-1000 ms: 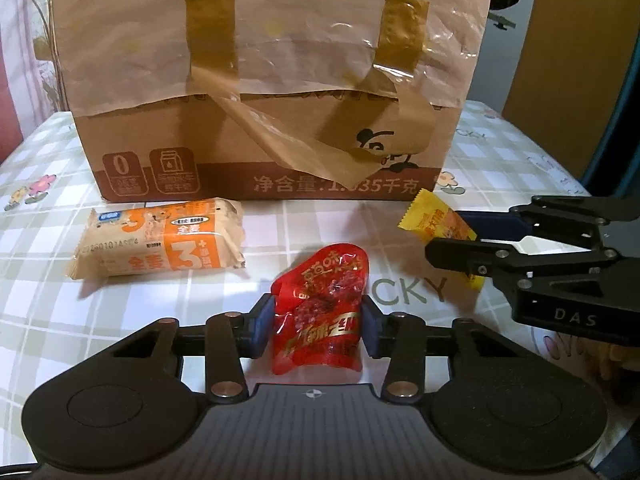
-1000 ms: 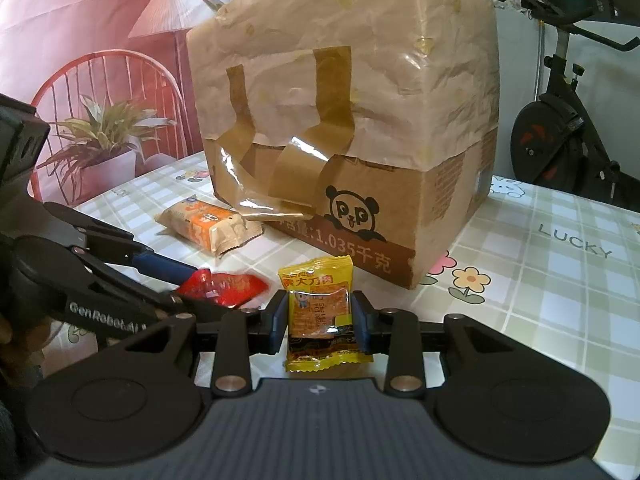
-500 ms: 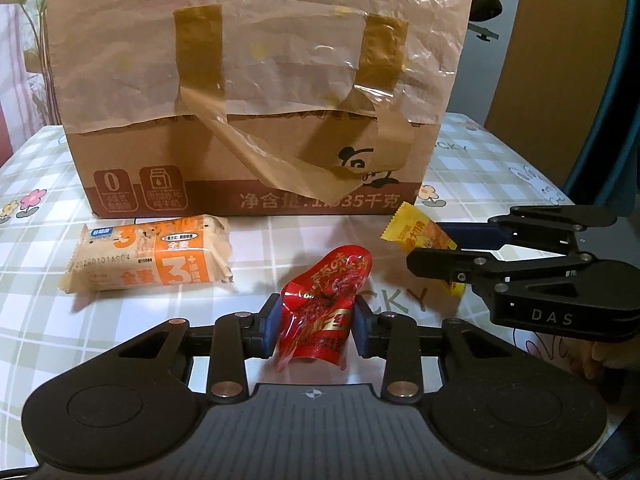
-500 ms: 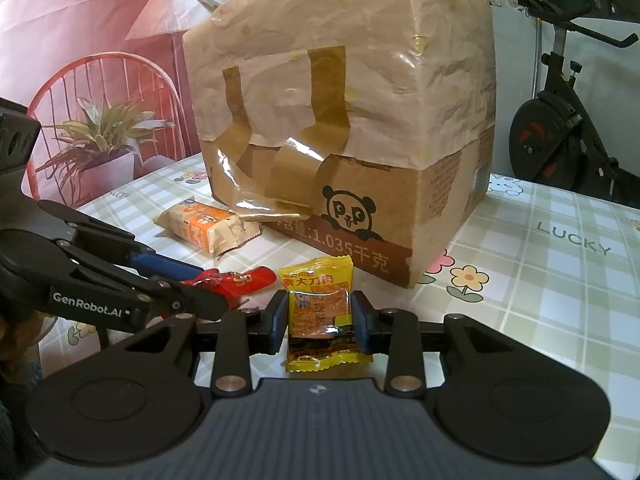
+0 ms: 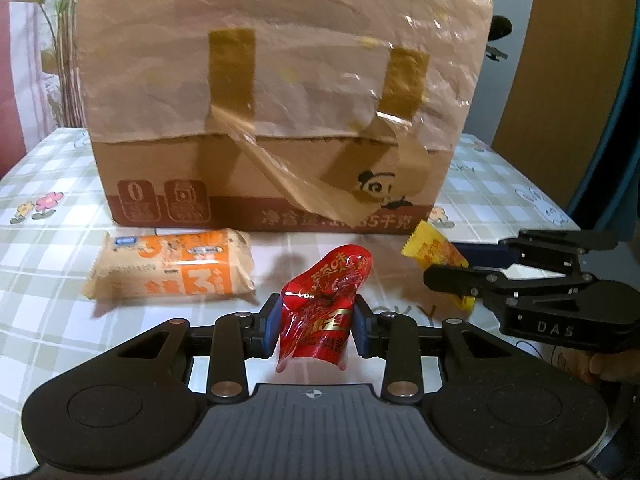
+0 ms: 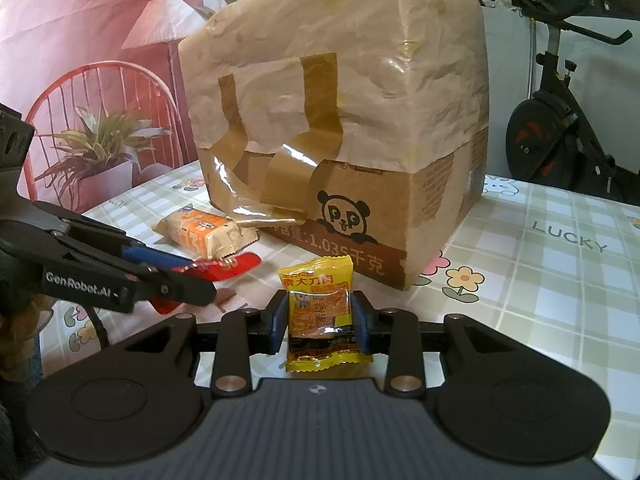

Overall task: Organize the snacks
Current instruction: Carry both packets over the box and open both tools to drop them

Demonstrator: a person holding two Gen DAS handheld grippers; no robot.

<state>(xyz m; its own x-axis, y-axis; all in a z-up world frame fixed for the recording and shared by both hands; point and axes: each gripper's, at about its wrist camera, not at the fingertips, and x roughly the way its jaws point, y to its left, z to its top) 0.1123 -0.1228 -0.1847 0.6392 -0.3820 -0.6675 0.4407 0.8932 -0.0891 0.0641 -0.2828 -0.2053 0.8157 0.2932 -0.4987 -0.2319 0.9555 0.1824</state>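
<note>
My left gripper is shut on a crumpled red snack packet, held just above the checked tablecloth. My right gripper is shut on a yellow snack packet. In the left wrist view the right gripper comes in from the right with the yellow packet in its blue pads. In the right wrist view the left gripper reaches in from the left with the red packet. An orange-and-beige biscuit pack lies flat in front of the box, also seen as the biscuit pack.
A large cardboard box covered in wrinkled paper and brown tape stands at mid-table; the same box fills the right wrist view. A potted plant and a red chair stand beyond the left table edge, an exercise bike behind on the right.
My left gripper closed tighter on the red packet, crumpling it, and lifted it slightly off the tablecloth while tilting. The right gripper and the yellow packet stayed still.
</note>
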